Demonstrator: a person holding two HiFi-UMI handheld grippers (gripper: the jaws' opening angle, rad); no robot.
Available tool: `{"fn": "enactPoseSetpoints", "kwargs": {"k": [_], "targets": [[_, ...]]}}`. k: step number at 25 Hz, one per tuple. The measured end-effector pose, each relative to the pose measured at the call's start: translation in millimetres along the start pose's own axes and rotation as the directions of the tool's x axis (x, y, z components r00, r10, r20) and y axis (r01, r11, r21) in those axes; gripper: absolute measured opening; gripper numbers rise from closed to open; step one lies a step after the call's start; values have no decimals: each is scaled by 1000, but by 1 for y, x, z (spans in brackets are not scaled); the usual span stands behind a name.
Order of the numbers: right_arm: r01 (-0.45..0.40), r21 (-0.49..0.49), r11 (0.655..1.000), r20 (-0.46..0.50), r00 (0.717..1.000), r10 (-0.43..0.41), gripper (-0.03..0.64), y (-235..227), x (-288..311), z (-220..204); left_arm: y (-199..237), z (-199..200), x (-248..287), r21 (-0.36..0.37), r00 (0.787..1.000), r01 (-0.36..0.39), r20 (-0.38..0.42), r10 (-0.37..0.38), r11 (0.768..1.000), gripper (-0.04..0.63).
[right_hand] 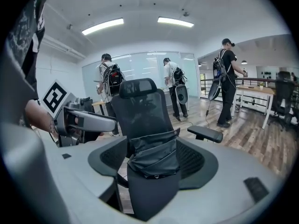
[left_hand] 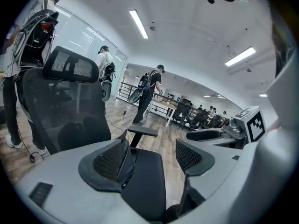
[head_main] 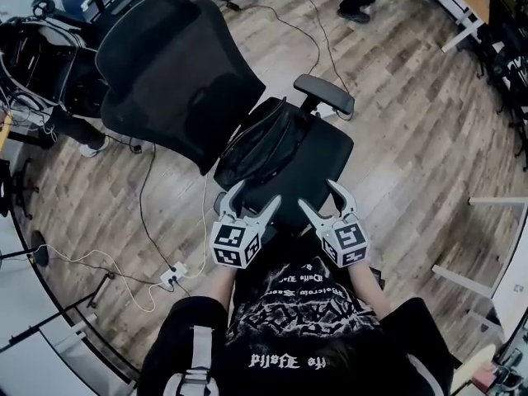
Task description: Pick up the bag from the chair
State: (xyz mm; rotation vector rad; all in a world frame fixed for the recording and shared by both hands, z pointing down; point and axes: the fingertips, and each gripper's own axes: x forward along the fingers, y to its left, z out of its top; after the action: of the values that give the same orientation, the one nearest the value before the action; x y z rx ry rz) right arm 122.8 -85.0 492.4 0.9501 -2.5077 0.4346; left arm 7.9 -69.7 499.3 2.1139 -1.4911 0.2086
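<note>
The limp black fabric bag (head_main: 264, 143) on the black mesh chair (head_main: 169, 73) looks light, best pinched at its rim; left gripper (head_main: 254, 195) and right gripper (head_main: 320, 195) gape empty.

The right hand-held gripper (right_hand: 153, 161) has its jaws wide apart, closed on nothing. In the gap between them shows a soft black fabric bag (right_hand: 156, 150). The bag lies on the seat of a black mesh-backed office chair (right_hand: 140, 108), against the backrest. The left hand-held gripper (right_hand: 86, 121), with its square-marker cube, is at the left, and three people wearing backpacks stand behind on the wood-plank floor (right_hand: 254, 134).
</note>
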Motion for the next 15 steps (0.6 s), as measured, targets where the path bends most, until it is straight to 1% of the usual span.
{"fn": "enactPoseSetpoints", "kwargs": {"k": [3, 8, 12, 15], "targets": [[-13, -17, 1000, -5, 1000, 13, 330, 1, 9, 6, 8, 5, 4, -1, 1000, -3, 6, 3, 1000, 370], [-45, -46, 998, -18, 999, 44, 330, -2, 18, 12, 22, 9, 6, -27, 999, -46, 19, 47, 999, 370], [-95, -71, 993, -27, 995, 93, 330, -9, 31, 14, 32, 5, 7, -63, 994, -105, 29, 107, 993, 371], [-153, -91, 984, -41, 988, 150, 330, -22, 46, 20, 37, 6, 13, -95, 985, -163, 36, 167, 982, 370]]}}
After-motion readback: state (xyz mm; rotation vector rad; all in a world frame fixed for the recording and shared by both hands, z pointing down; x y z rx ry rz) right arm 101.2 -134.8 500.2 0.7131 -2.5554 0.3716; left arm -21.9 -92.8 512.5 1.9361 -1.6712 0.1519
